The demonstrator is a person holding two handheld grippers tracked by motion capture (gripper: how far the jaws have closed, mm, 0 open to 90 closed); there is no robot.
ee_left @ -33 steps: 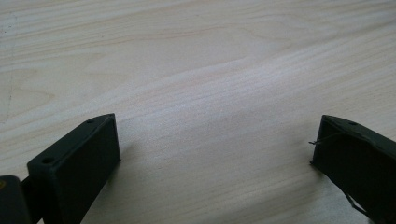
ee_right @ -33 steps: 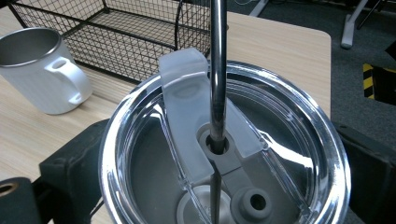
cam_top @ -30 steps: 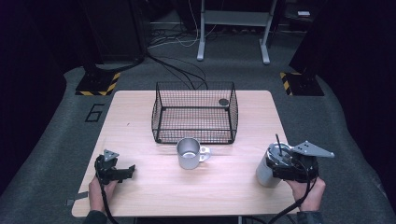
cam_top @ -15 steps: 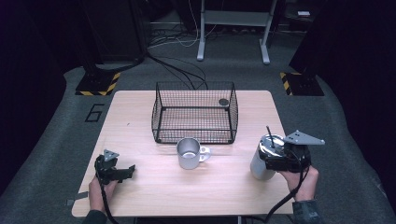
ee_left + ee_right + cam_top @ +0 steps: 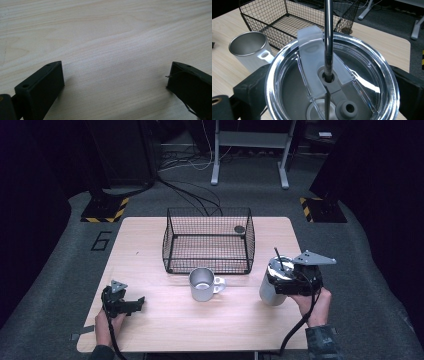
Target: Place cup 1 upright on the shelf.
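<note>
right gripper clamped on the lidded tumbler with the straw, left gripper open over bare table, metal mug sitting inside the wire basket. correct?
Not quite. The metal mug stands on the table in front of the wire basket, outside it, as the high view shows. The rest holds: right gripper clamped on the tumbler, left gripper open over bare wood.

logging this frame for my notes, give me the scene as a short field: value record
held item: tumbler with clear lid and straw
right claw: shut on tumbler, jaws on both sides
left claw: open, nothing between jaws, low over the table
mug: upright, mid table, left of tumbler, handle to the right
basket: wire, behind the mug
small dark disc: in the basket's far right corner
</note>
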